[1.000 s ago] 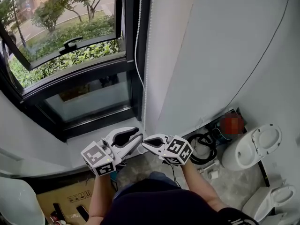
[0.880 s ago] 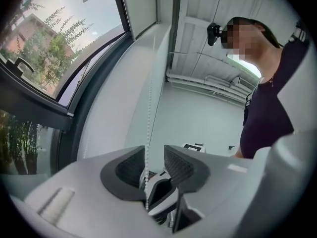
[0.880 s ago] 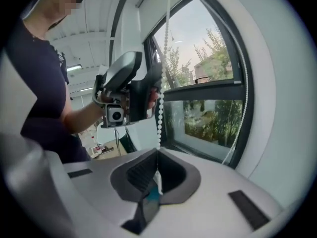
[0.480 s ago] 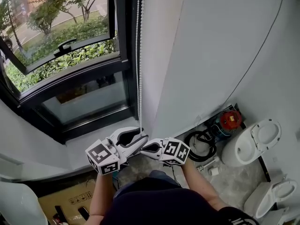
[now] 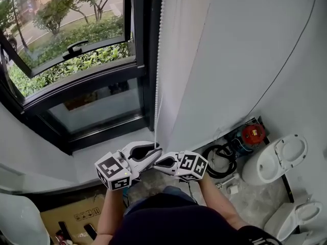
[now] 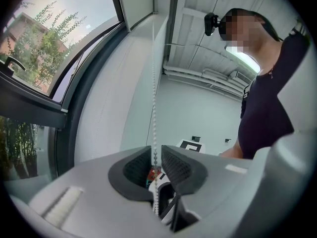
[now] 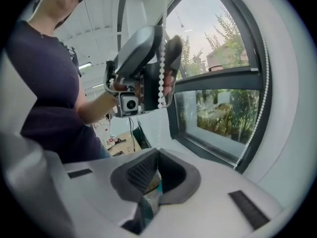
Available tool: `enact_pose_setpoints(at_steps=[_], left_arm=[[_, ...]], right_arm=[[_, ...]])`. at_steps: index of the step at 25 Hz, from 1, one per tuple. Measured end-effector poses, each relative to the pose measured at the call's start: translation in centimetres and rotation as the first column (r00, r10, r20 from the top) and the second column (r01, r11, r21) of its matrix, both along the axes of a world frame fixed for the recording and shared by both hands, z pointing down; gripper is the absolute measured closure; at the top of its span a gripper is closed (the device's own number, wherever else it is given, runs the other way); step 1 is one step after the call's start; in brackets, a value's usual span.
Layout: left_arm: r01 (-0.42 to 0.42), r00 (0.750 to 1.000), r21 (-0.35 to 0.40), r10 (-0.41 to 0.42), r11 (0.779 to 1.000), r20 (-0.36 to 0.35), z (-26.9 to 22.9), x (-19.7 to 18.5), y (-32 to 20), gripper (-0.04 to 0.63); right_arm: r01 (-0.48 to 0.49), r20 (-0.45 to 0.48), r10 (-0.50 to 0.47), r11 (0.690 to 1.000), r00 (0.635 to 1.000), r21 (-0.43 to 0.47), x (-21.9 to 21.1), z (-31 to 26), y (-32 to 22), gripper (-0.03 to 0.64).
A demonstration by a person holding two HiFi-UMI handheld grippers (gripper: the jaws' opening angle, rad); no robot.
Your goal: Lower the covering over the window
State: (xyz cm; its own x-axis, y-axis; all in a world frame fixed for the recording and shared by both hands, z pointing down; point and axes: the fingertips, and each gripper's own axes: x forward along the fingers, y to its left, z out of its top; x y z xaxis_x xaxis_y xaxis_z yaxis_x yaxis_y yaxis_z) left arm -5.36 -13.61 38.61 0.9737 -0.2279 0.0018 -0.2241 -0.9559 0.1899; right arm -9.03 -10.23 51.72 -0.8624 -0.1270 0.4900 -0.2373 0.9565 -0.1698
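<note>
Left gripper view: chain point(image 6: 154, 108) (inside claw point(image 6: 156, 148))

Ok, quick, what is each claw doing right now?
Left claw: slightly open, has just been closing round the white beaded blind chain, not yet pinching it.
Right claw: closed, holding nothing.

Mottled grey floor point(image 5: 251, 200) under white toilets point(image 5: 273, 160), coiled black hose point(image 5: 220, 163), cardboard box point(image 5: 71, 216).
</note>
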Motion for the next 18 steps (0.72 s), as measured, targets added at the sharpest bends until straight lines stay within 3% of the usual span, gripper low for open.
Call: enact_pose_setpoints(at_steps=[2,5,9,12,18], left_arm=[[-0.015,1.0,-0.009,0.014,1.0,-0.003,0.2,0.2,0.3,0.565],[-0.025,0.999,-0.062,0.023,0.998,-0.026,0.4,0.3,0.6,0.568],[-0.066,0.998,-0.112,0.067,0.992,0.002,2.3,0.8,1.2,0.571],[-0.099,0.994,-0.16,0.091,0.982,-0.055,2.5,0.9,1.6,0.571],[-0.1,0.995,-0.191,0.104,0.976,0.009,4.0,0.6,1.6,0.571]], right_arm=[[0.002,0.006,-0.002,1.0,1.0,-0.004,0.0,0.0,0.0,0.604],[-0.007,-0.009,0.007,1.0,1.0,-0.006,0.6,0.3,-0.3,0.604],[0.026,-0.135,-0.021,0.999,0.991,0.037,1.2,2.1,0.1,0.604],[0.034,-0.135,-0.029,0.999,0.99,0.031,1.1,2.3,0.5,0.604],[0.052,-0.186,-0.048,0.999,0.981,0.014,1.3,3.5,0.9,0.604]])
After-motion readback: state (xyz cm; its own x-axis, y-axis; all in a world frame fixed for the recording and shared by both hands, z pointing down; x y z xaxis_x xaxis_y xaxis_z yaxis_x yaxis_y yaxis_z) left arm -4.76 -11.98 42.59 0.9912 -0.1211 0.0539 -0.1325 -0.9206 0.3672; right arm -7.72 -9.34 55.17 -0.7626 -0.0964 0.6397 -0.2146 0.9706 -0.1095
